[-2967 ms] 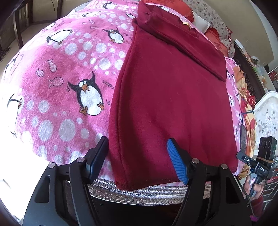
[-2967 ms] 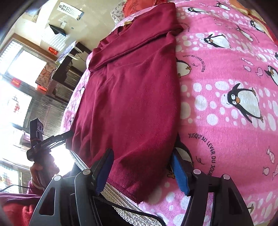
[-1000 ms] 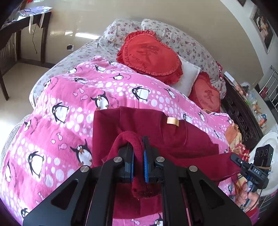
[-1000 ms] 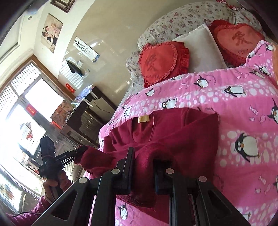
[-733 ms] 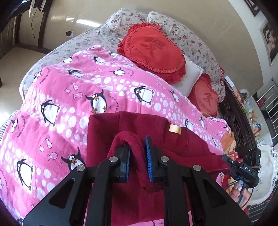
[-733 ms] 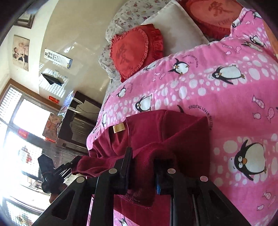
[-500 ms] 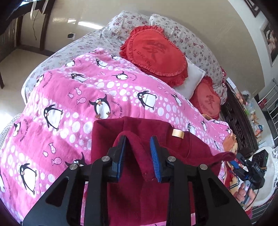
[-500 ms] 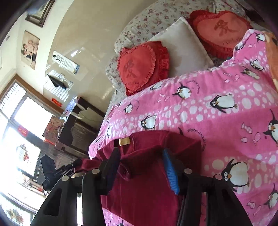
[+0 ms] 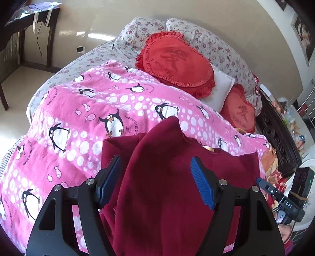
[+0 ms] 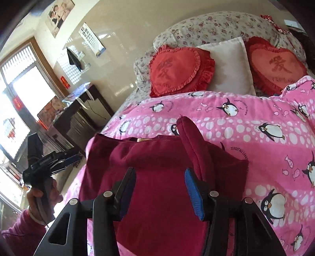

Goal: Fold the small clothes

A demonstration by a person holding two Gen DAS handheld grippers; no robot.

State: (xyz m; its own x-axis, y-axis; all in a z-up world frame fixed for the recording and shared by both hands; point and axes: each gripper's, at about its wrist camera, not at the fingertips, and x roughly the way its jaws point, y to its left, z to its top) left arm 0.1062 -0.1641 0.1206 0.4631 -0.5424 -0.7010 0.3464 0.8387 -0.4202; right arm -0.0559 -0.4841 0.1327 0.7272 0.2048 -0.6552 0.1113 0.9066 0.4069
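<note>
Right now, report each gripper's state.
Left gripper: open, jaws just opening, maroon garment loose between them.
Right gripper: open, opened just before, garment below, unclamped.

1. One dark red garment [image 9: 167,189] lies on the bed.
2. One pink penguin blanket [image 9: 82,110].
3. Two red heart cushions [image 10: 177,69], one white pillow [image 10: 230,65] between them.
4. Two grippers: left gripper [image 9: 155,177], right gripper [image 10: 160,191].
5. One wall poster [image 10: 59,13].

The right gripper [image 10: 160,187], jaws just opened, hangs over the maroon garment [image 10: 161,197] on the penguin blanket [image 10: 265,122].
</note>
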